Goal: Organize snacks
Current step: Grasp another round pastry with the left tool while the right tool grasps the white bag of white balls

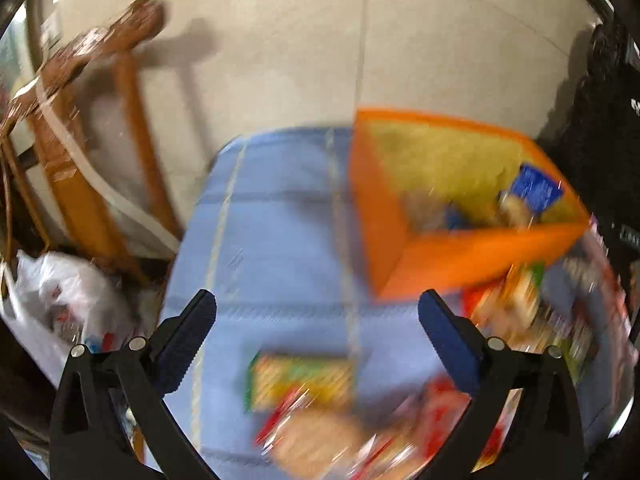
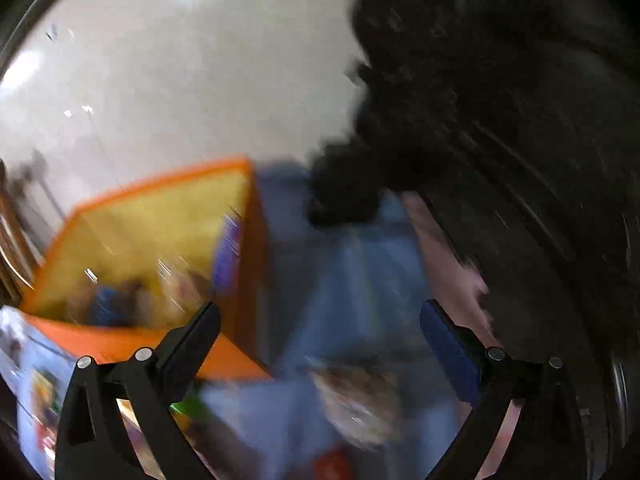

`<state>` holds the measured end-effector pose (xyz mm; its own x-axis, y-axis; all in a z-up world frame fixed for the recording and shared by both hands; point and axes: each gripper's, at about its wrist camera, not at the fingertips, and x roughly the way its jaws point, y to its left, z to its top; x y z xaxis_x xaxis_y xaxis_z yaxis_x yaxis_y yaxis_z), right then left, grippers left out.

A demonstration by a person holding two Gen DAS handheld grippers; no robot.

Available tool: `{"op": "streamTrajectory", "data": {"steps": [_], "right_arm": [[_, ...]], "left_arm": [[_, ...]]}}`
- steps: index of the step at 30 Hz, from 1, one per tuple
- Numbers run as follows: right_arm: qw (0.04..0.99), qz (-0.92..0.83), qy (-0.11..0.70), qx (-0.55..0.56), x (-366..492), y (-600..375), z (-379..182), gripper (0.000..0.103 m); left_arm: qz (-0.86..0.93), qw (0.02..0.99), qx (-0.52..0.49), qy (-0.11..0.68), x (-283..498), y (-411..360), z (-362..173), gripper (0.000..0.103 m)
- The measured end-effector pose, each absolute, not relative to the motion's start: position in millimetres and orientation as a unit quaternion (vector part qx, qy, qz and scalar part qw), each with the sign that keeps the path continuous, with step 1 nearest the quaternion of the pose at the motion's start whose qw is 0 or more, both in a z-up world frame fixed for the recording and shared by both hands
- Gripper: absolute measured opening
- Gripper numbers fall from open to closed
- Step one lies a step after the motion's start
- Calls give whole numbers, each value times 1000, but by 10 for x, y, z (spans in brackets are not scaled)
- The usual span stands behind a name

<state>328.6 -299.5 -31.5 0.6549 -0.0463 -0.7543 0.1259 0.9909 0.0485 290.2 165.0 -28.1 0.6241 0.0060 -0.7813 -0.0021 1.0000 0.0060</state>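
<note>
Both views are smeared by motion. An orange bin [image 1: 472, 256] with a yellow lining stands on a blue cloth [image 1: 280, 232]; a blue packet [image 1: 536, 188] and other snacks lie inside it. My left gripper [image 1: 316, 304] hangs open above the cloth, left of the bin, with nothing between its fingers. Under it lie a yellow-green packet [image 1: 300, 380] and red-and-tan packets [image 1: 344, 440]. More packets [image 1: 520, 300] lie in front of the bin. My right gripper [image 2: 320, 312] is open and empty beside the bin's [image 2: 132, 344] right corner, above a brownish packet [image 2: 360, 400].
A wooden chair [image 1: 80, 140] and a white plastic bag [image 1: 68, 292] stand left of the cloth. A dark, bulky mass [image 2: 500, 160] fills the right of the right wrist view, reaching down to the cloth. The floor [image 1: 320, 60] behind is pale tile.
</note>
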Motion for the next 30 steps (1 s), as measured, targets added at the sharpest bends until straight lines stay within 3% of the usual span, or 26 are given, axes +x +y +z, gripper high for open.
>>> {"op": "streamTrajectory", "data": {"steps": [10,15,20,23,24,25,26,27,30], "right_arm": [[878,-87,469,27,3187,-3045,-1342,100],[877,-103,466,60,3208,-3168,-1346,100],[872,-86,478,54,3217,-3199,-1356,100],[872,-91,477,59,3196,-3166,-1347,100],[875,-87,473,58,3180,-3145,-1345,97],[879,-85,466,52,3153,-3112,-1327,79],[885,-74,457,48,3121,-3071,-1292,51],[884,-77,460,42,3095,-3050,-1274,45],[880,-79,466,45,3078,-3014,-1275,41]], "left_arm": [[-45,888,-69,453,2308,2183,-1176,99],[-68,886,-6,459,2387,1817,-1290,99],[-80,849,-60,519,2309,1752,-1357,99],[-84,857,-15,508,2144,1621,-1347,99],[-82,860,-6,504,2133,1595,-1347,99],[-77,860,-12,504,2125,1601,-1355,95],[-80,858,-28,507,2115,1621,-1358,82],[-89,855,-45,509,2095,1646,-1346,75],[-92,860,-36,501,1979,1663,-1314,70]]}}
